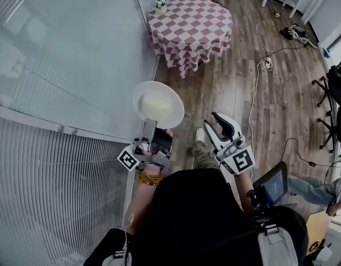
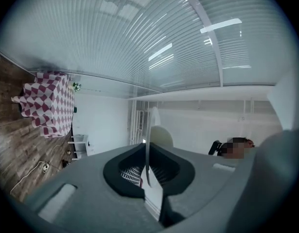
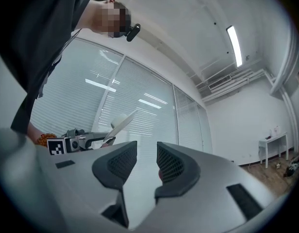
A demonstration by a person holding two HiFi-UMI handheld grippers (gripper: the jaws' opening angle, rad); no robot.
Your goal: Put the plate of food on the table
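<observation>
A white plate (image 1: pixel 158 104) with a pale mound of food is held level above the wooden floor, my left gripper (image 1: pixel 150 125) shut on its near rim. In the left gripper view the plate (image 2: pixel 148 147) shows edge-on between the jaws, the food (image 2: pixel 162 136) bulging on its right. The round table (image 1: pixel 190 25) with a red-and-white checked cloth stands ahead, well beyond the plate; it also shows as the table (image 2: pixel 45 103). My right gripper (image 1: pixel 215 121) hangs beside the plate, open and holding nothing. From the right gripper (image 3: pixel 147 165) I see the plate (image 3: pixel 121 123) at the left.
A glass wall with blinds (image 1: pixel 59 65) runs along the left. A small flower pot (image 1: pixel 160 4) sits at the table's far left edge. Cables (image 1: pixel 264 62) trail over the floor; office chairs (image 1: pixel 334 93) and a seated person (image 1: pixel 325 190) are at the right.
</observation>
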